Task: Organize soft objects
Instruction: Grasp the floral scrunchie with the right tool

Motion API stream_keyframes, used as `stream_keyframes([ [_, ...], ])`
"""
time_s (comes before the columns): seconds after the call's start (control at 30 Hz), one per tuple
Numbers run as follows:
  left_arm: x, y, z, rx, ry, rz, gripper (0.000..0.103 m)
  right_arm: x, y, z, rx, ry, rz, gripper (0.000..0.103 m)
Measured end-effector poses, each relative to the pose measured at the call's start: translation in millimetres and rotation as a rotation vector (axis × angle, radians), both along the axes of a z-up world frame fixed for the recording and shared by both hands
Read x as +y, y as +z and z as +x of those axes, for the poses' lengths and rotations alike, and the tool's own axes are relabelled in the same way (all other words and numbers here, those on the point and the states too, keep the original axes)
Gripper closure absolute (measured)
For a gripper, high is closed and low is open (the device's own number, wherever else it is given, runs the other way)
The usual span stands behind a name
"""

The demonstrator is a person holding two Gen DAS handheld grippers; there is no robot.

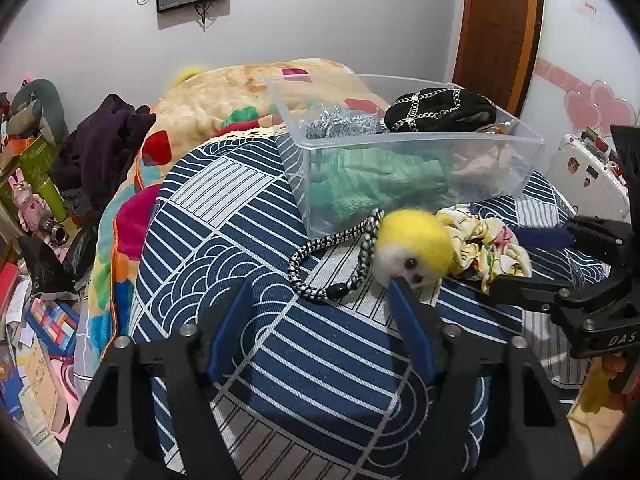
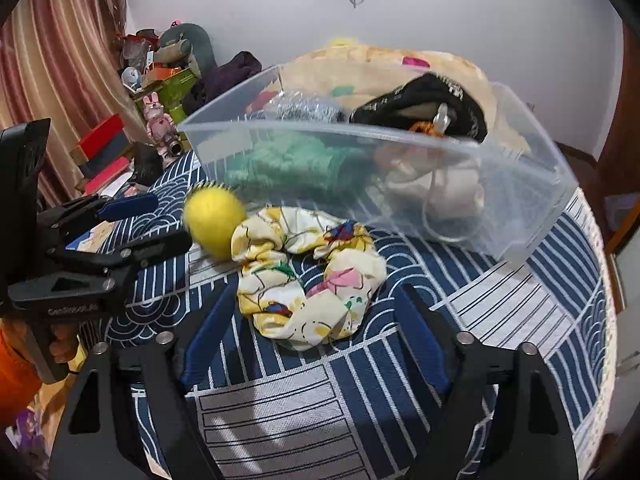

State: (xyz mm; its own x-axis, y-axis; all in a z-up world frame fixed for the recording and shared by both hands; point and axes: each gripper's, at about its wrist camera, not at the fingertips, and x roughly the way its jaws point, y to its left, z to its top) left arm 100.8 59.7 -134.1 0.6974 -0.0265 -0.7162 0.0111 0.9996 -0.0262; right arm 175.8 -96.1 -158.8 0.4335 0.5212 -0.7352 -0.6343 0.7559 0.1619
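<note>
Three loose items: yellow-and-white plush ball, floral scrunchie and braided cord, all on the patterned bed cover just in front of the clear bin.
Bin contents: green knit cloth, grey fuzzy piece, black chained pouch riding at the rim, upper right of the left view.
Left gripper: fingers spread wide and empty; the right-hand finger tip touches or overlaps the white face of the plush ball, lower centre of the left view.
Right gripper: fingers released, one on each side of the scrunchie's near half; no grip made.
Handling, plush ball: judged very light, springy, apt to roll; best pinched across its middle.
Handling, scrunchie: judged light, limp, gathered satin-like cloth that may slip; best taken on one bunched fold, not across the whole ring.
Handling, cord: judged flexible and likely to dangle; a bead sits on its near loop.
Obstructions: ball and scrunchie touch, and the cord appears to run behind the ball, so lifting one may drag another; the two grippers work close together; the bin wall must be cleared.
Surroundings: rumpled blanket behind the bin, clutter at left edge.
</note>
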Motion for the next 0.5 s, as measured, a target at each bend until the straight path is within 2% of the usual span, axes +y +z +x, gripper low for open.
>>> stream_keyframes([
  [0.07, -1, 0, 3, 0.003, -0.006, -0.002, 0.043, 1, -4, 0, 0.023, 0.016, 0.004, 0.047],
  [0.13, -3, -1, 6, 0.0, -0.015, 0.005, 0.052, 0, -4, -3, 0.01, 0.012, 0.0, 0.05],
  [0.23, -4, 0, 9, -0.003, -0.021, 0.005, 0.064, -2, -2, -6, 0.007, 0.016, 0.006, 0.068],
  [0.27, -4, 0, 11, -0.004, -0.024, 0.002, 0.064, -4, -2, -6, 0.009, 0.018, 0.012, 0.071],
  [0.37, -7, 2, 11, -0.017, -0.036, 0.007, 0.071, -9, 0, -6, 0.014, 0.019, 0.032, 0.074],
  [0.4, -9, 2, 10, -0.023, -0.05, 0.005, 0.086, -10, 1, -7, 0.01, 0.017, 0.034, 0.074],
  [0.43, -11, 3, 9, -0.02, -0.062, 0.006, 0.091, -13, 1, -8, 0.006, 0.016, 0.036, 0.076],
  [0.5, -13, 3, 7, -0.025, -0.072, 0.008, 0.091, -15, 4, -8, 0.001, 0.016, 0.044, 0.078],
])
